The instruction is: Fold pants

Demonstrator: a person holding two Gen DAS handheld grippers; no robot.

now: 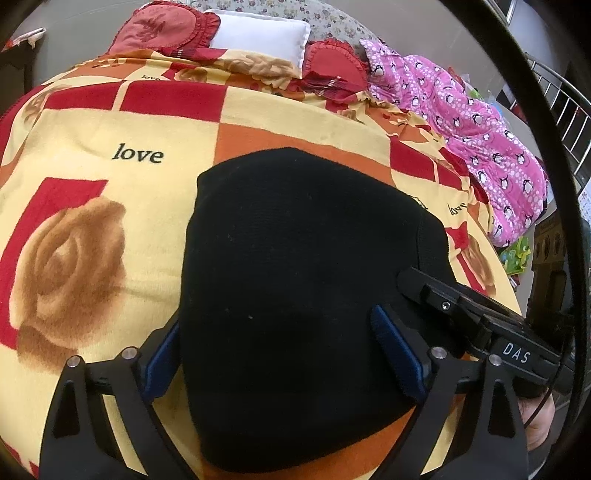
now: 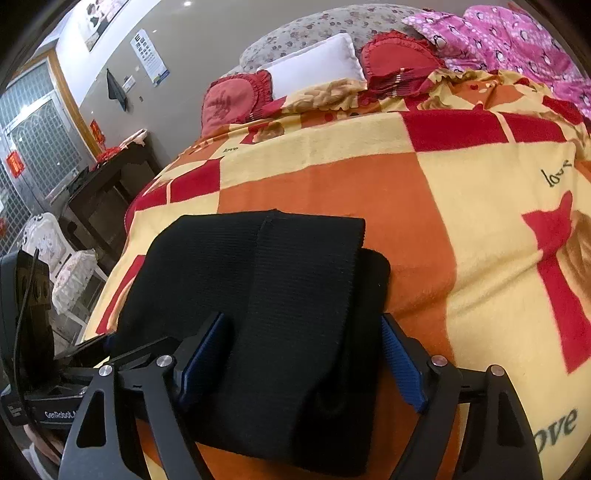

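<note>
The black pants (image 1: pixel 295 295) lie folded into a thick pad on the patterned blanket (image 1: pixel 110 229). My left gripper (image 1: pixel 279 352) straddles their near end with its jaws wide. Its left blue pad (image 1: pixel 162 358) sits at the cloth's edge and its right pad (image 1: pixel 395 354) rests on the fabric, with no clear squeeze. In the right wrist view the pants (image 2: pixel 295 295) show a ribbed fold on top. My right gripper (image 2: pixel 303 358) has both blue pads against the bundle, the left pad (image 2: pixel 203 354) sunk into the cloth. The right gripper's body (image 1: pixel 480 325) shows beside the pants.
Red frilled cushions (image 1: pixel 162 26) and a white pillow (image 1: pixel 258 33) lie at the head of the bed. A pink penguin-print quilt (image 1: pixel 480 122) is heaped along the right side. A dark table (image 2: pixel 107 192) and white chairs (image 2: pixel 62 266) stand past the bed's left edge.
</note>
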